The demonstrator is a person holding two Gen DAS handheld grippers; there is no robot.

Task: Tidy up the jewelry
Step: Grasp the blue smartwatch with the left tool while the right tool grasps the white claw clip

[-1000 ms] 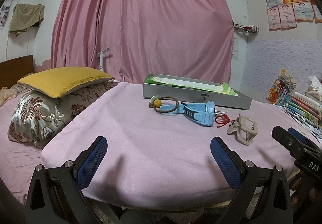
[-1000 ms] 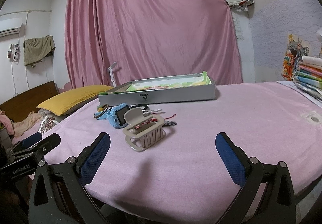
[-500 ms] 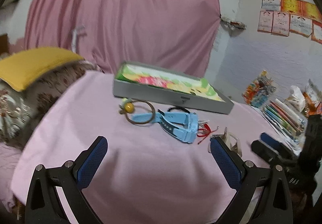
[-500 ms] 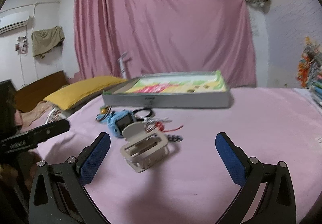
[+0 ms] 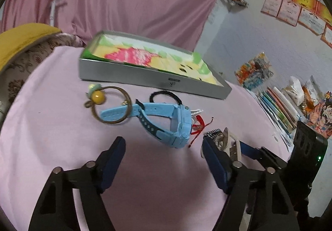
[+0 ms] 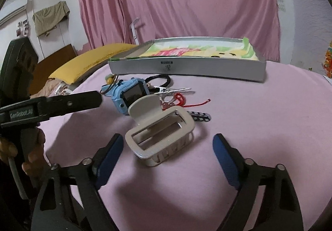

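Note:
A pile of accessories lies on the pink-covered table before a shallow grey box [image 5: 145, 77] [image 6: 186, 65] with a colourful lining. In the left wrist view I see a brown hoop with a yellow bead [image 5: 97, 97], a blue watch [image 5: 166, 123], a black hair tie [image 5: 166, 95] and a red cord [image 5: 199, 127]. My left gripper [image 5: 164, 154] is open and empty, just short of the watch. In the right wrist view a beige claw clip [image 6: 159, 131] lies just ahead of my open, empty right gripper [image 6: 168, 148], with the watch [image 6: 130, 96], red cord [image 6: 180, 100] and a patterned clip [image 6: 199, 116] behind.
A yellow pillow [image 6: 93, 60] lies on patterned bedding left of the table. Stacked books and packets [image 5: 280, 104] sit at the right. A pink curtain [image 6: 176, 2] hangs behind the box. The left gripper's arm [image 6: 51, 104] crosses the left of the right wrist view.
Both grippers have moved forward and tilted down toward the pile; the left now sits close to the watch, the right close to the beige claw clip. Both stay open.

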